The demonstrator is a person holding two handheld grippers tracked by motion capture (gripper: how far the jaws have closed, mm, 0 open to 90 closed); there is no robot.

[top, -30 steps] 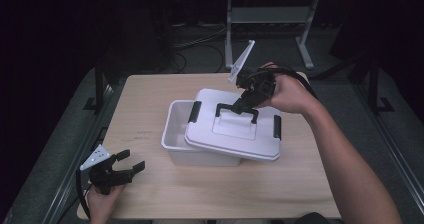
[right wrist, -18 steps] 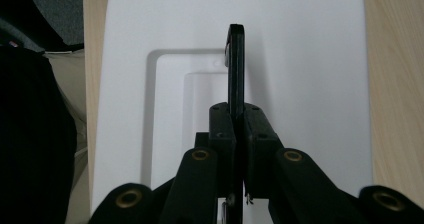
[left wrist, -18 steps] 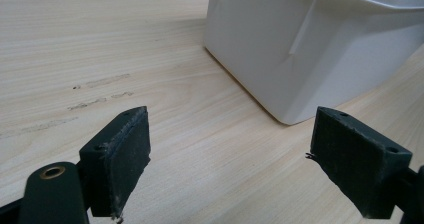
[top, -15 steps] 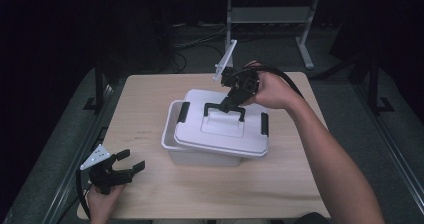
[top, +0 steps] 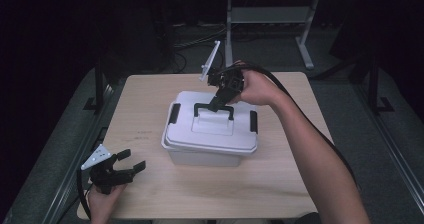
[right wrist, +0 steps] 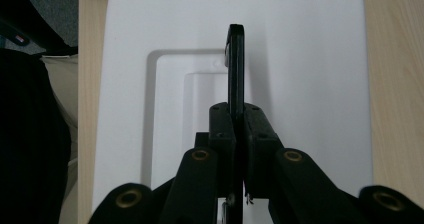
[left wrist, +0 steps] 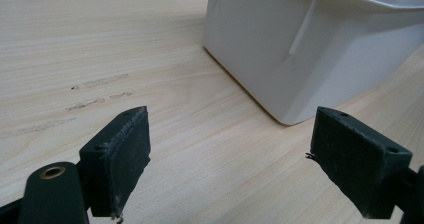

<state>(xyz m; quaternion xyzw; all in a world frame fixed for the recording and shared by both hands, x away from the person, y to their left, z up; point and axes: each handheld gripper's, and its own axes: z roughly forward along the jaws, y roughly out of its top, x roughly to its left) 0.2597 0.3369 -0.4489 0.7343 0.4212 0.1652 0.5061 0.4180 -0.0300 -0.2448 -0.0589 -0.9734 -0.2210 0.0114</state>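
A white plastic box stands in the middle of the wooden table. Its white lid now covers the box and has a black latch at each end. My right gripper comes down from the far side and is shut on the lid's raised black handle. In the right gripper view the jaws pinch the handle bar edge-on above the lid. My left gripper rests open near the table's front left corner. Its pads face the box wall.
The bare tabletop stretches between the left gripper and the box. A metal stand and cables lie on the dark floor beyond the table. The person's right forearm crosses the table's right side.
The right gripper carried the lid leftward by its handle, from hanging off the box's right side to lying squarely over it. The left gripper stayed put.
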